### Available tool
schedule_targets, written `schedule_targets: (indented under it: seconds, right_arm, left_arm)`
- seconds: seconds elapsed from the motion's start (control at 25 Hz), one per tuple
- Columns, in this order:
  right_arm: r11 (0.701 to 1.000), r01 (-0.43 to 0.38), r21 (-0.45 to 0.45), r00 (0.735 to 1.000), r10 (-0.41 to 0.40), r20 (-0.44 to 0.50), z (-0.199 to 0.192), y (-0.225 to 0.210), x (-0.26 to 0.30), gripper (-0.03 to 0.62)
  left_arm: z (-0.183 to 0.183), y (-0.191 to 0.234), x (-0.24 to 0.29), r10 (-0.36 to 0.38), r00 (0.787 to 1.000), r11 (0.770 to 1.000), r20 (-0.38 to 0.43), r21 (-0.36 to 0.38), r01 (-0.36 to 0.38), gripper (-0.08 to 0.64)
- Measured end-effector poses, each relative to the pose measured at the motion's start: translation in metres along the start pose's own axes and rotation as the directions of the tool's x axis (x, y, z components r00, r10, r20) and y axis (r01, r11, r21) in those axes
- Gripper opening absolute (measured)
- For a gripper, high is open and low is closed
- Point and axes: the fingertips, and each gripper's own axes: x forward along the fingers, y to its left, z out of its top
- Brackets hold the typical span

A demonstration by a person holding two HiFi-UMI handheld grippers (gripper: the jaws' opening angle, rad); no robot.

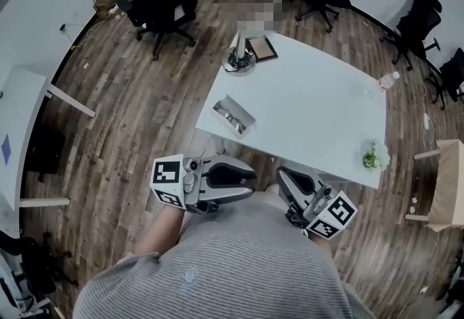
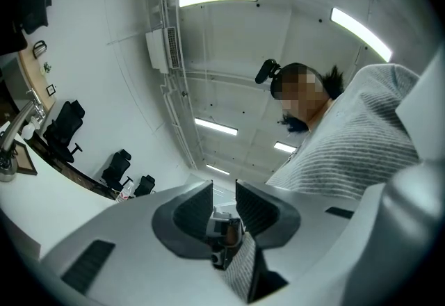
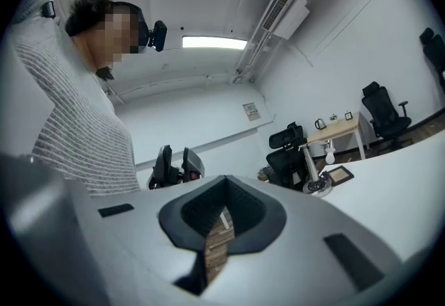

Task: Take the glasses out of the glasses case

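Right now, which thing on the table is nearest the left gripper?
The open case at the table's near-left corner; lamp, frame, bottle, plant lie farther.

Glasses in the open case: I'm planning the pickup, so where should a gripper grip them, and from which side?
Probably the middle of the frame, coming straight down. The glasses lie flat inside the open case, whose walls block any sideways approach; only the top is free. Finer detail is too small to see.

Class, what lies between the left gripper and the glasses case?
In the head view, only the table's bare near edge and wooden floor lie between the left gripper and the glasses case.
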Motion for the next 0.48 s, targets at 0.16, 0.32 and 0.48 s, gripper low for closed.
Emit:
schedule_targets:
  seconds: [0.16,0.32,0.48]
  right_arm:
    - [1.0,0.007,0.017,1.0,-0.008,0.012,0.0,-0.001,-0.001,0.014]
    - [0.999,0.021,0.025,1.0,-0.021,0.014,-0.003,-0.001,-0.001,0.014]
    - [0.998,0.055,0.032,0.998,-0.056,0.024,-0.004,-0.005,-0.006,0.014]
  left_arm:
    - [-0.007,0.026,-0.005,0.128,0.987,0.982,-0.101,0.151,-0.112,0.107]
    - [-0.021,0.063,-0.024,0.266,0.933,0.93,-0.243,0.319,-0.182,0.109]
    - [-0.026,0.091,-0.043,0.346,0.89,0.887,-0.298,0.413,-0.206,0.107]
